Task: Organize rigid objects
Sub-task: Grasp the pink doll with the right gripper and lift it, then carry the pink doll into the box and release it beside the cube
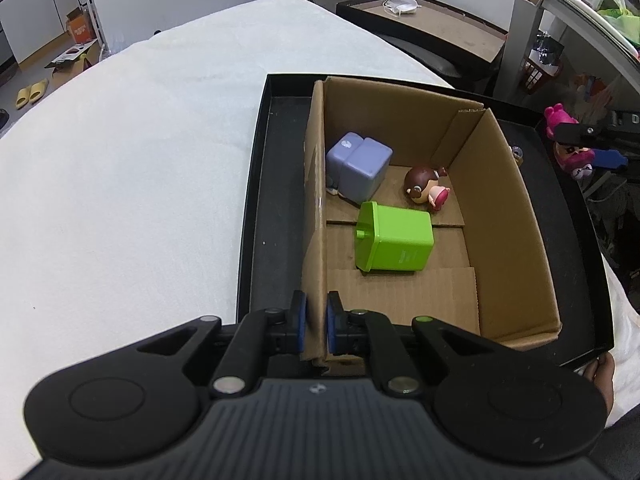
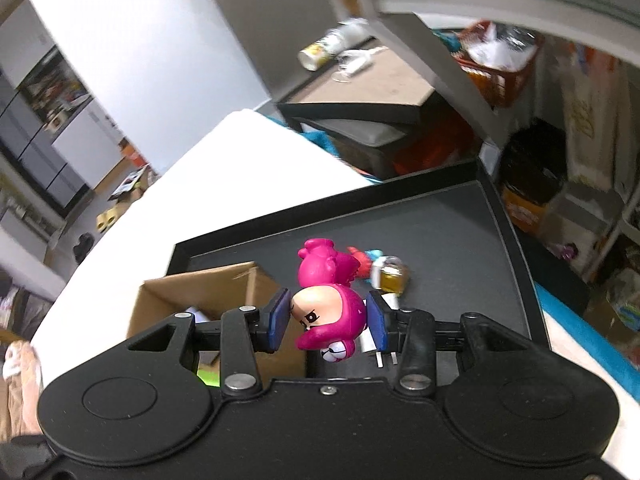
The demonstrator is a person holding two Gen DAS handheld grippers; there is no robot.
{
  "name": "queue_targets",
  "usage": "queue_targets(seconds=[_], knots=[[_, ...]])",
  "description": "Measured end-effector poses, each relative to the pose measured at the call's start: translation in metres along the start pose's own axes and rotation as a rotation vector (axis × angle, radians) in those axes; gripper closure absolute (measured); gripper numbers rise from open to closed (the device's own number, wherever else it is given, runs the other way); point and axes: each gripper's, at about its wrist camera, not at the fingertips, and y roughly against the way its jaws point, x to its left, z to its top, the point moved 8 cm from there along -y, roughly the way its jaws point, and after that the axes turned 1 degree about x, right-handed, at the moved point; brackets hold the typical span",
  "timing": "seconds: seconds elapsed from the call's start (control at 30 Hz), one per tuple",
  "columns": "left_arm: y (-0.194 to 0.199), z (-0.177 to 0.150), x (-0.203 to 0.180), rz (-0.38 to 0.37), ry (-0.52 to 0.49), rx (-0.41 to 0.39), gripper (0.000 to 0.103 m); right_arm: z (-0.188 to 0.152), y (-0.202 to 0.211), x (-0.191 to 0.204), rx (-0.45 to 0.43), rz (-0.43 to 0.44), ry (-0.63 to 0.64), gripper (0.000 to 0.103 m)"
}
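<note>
My left gripper is shut on the near left wall of an open cardboard box that sits in a black tray. Inside the box lie a green toy bin, a lavender block and a small brown-haired doll. My right gripper is shut on a pink figurine and holds it above the tray, just right of the box. The figurine also shows at the right edge of the left wrist view.
The tray rests on a white cloth-covered table. A small yellow bottle and a red and blue toy lie on the tray floor beyond the figurine. Shelves and clutter stand to the right.
</note>
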Motion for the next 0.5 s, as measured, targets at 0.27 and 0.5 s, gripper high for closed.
queue_targets(seconds=[0.27, 0.5], knots=[[0.006, 0.0, 0.001, -0.006, 0.0, -0.006, 0.094, -0.003, 0.016, 0.028, 0.001, 0.075, 0.087, 0.063], [0.008, 0.0, 0.0, -0.011, 0.001, -0.008, 0.094, -0.008, 0.018, 0.043, 0.011, 0.113, 0.115, 0.063]])
